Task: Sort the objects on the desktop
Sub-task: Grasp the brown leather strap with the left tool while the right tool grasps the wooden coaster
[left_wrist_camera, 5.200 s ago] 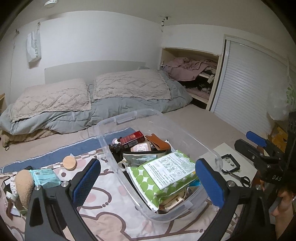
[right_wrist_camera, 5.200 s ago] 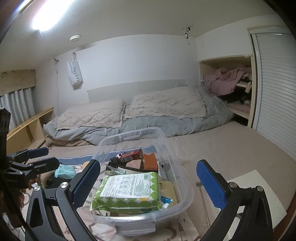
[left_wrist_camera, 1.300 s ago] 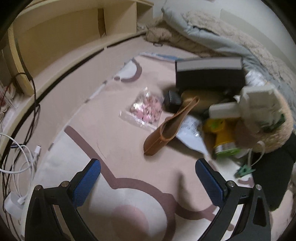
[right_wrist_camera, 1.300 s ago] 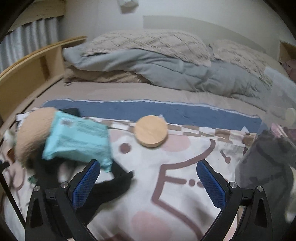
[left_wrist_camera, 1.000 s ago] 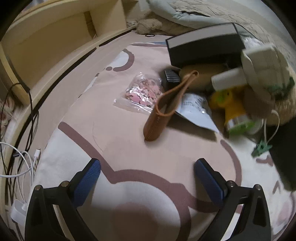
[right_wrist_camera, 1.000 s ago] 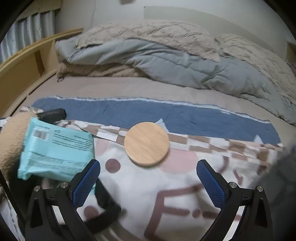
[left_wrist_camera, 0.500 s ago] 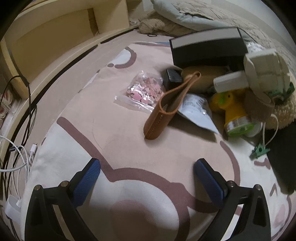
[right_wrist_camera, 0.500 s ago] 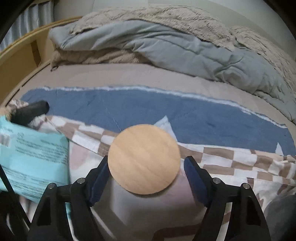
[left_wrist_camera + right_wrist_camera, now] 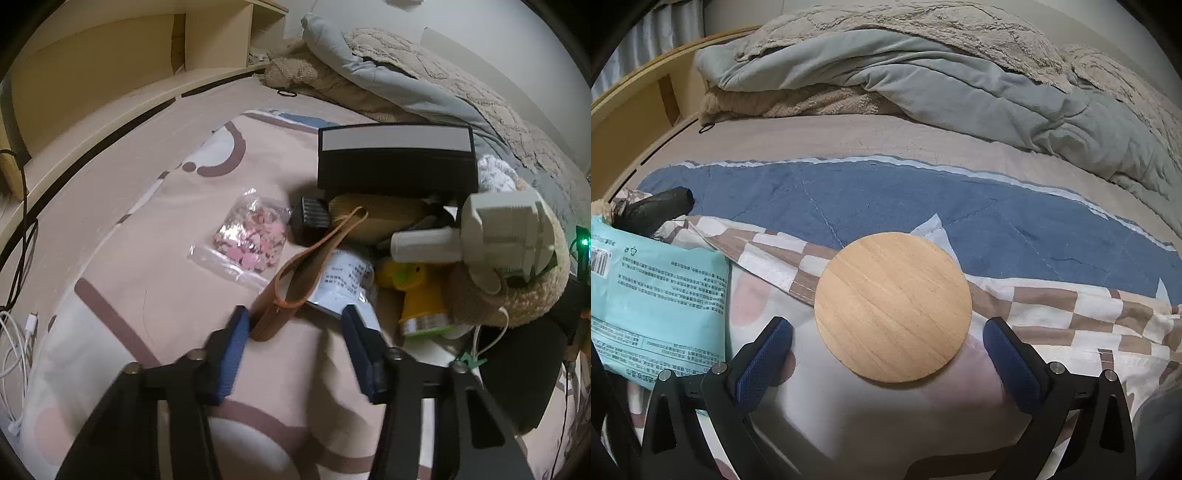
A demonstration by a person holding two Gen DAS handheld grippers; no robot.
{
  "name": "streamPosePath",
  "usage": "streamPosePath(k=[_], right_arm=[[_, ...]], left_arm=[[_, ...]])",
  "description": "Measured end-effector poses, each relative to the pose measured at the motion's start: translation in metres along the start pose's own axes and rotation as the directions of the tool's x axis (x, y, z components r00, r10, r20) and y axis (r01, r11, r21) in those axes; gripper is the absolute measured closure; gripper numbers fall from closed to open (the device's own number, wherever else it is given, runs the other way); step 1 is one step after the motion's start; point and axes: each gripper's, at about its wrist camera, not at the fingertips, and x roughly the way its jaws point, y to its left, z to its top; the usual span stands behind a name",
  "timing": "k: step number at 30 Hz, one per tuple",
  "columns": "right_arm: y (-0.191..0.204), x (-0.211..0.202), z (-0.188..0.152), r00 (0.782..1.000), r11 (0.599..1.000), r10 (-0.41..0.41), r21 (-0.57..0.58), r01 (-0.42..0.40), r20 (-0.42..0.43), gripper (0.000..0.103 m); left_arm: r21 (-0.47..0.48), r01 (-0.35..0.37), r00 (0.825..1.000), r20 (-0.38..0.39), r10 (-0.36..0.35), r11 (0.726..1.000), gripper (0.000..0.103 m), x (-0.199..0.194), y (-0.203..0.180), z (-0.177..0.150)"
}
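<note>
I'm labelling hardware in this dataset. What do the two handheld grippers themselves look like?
Both look alike. The left gripper and right gripper each have a matte black frame with angular struts, small silver screws at the joints, and two fingers faced with textured blue pads. No cables, markings or sleeves show on them.

One wooden disc [image 9: 893,307], one teal packet [image 9: 657,306], one brown pouch [image 9: 295,286], one black box [image 9: 397,164].

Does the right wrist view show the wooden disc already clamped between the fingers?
No: the wooden disc lies flat on the patterned blanket, untouched by either blue finger.
</note>
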Motion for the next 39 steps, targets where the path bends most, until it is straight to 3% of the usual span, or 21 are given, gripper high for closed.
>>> streamPosePath(k=[2,6,15,19,22,26,27,28,29,31,34,37,39], right_arm=[[0.001,0.001,0.0,1.0,1.0,-0.004,-0.002,0.004,-0.006,0.0],[0.002,0.003,-0.002,1.0,1.0,-0.017,-0.007,0.017,-0.009,0.0],[-0.002,-0.003,-0.008,0.999,1.0,-0.016,0.016,0.015,0.052,0.003],[-0.01,-0.012,-0.009,0.995,0.998,-0.005,0.064,-0.001,0.095,0.018],[-0.018,-0.014,-0.01,0.994,0.992,0.04,0.112,-0.052,0.101,0.021],[-0.014,-0.014,-0.01,0.995,0.994,0.019,0.108,-0.029,0.096,0.026],[-0.012,-0.013,-0.01,0.995,0.995,0.012,0.1,-0.022,0.096,0.027],[-0.011,-0.013,-0.01,0.996,0.995,0.01,0.095,-0.019,0.094,0.027],[-0.011,-0.013,-0.01,0.996,0.995,0.012,0.096,-0.021,0.093,0.027],[-0.013,-0.014,-0.01,0.995,0.995,0.018,0.099,-0.027,0.095,0.027],[-0.012,-0.013,-0.011,0.995,0.995,0.01,0.093,-0.019,0.094,0.027],[-0.013,-0.013,-0.011,0.996,0.995,0.012,0.093,-0.021,0.094,0.027],[-0.014,-0.013,-0.012,0.995,0.995,0.014,0.094,-0.023,0.094,0.027]], left_arm=[[0.001,-0.025,1.0,-0.008,0.025,1.0,0.084,0.003,0.004,0.003],[-0.033,-0.008,1.0,-0.003,0.007,0.999,0.085,-0.002,0.015,0.004],[0.026,0.008,1.0,0.021,-0.009,1.0,0.085,-0.053,0.022,-0.017],[0.122,0.006,0.998,-0.055,0.001,0.992,0.085,-0.067,0.018,-0.048],[0.234,-0.021,0.991,-0.127,0.052,0.972,0.086,-0.072,0.014,-0.076],[0.24,0.018,0.987,-0.161,0.022,0.971,0.084,-0.084,0.012,-0.1],[0.237,0.026,0.988,-0.154,0.011,0.971,0.082,-0.086,0.011,-0.102],[0.226,0.053,0.987,-0.158,-0.017,0.973,0.071,-0.089,0.009,-0.103],[0.218,0.072,0.986,-0.163,-0.036,0.973,0.052,-0.091,0.008,-0.102],[0.214,0.143,0.979,-0.174,-0.106,0.966,0.035,-0.099,0.001,-0.099],[0.222,0.181,0.976,-0.163,-0.147,0.958,0.032,-0.107,-0.01,-0.086],[0.231,0.169,0.98,-0.139,-0.14,0.958,0.018,-0.107,-0.016,-0.076],[0.239,0.157,0.981,-0.153,-0.123,0.958,0.017,-0.1,-0.018,-0.072]])
